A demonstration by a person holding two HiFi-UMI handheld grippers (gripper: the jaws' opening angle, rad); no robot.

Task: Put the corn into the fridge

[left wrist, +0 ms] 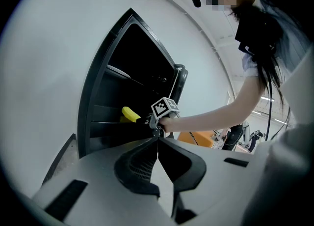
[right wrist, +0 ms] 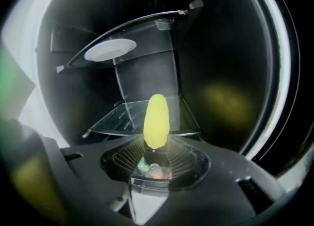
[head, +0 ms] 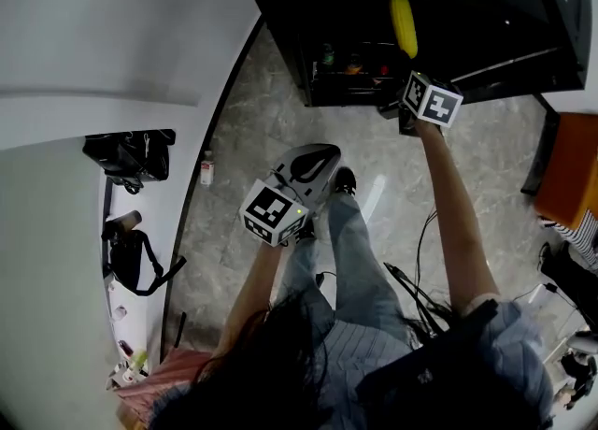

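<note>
The yellow corn (head: 403, 26) is inside the open black fridge (head: 280, 35), lying lengthwise away from me. My right gripper (head: 411, 65) reaches into the fridge, and its jaws stand at the corn's width, pressed on its near end. In the right gripper view the corn (right wrist: 156, 121) sticks straight out from the right gripper (right wrist: 156, 146), over a glass shelf (right wrist: 113, 122). The left gripper view shows the corn (left wrist: 130, 115) at the right gripper (left wrist: 146, 120). My left gripper (head: 329, 152) hangs over the floor, well short of the fridge, shut and empty (left wrist: 158, 140).
A white plate (right wrist: 110, 49) lies on the upper glass shelf. Small items (head: 350, 64) sit on a lower fridge shelf. The fridge door (head: 570, 17) stands open at right, above an orange seat (head: 570, 176). Bags (head: 131, 152) rest on the left counter. Cables (head: 411, 279) cross the floor.
</note>
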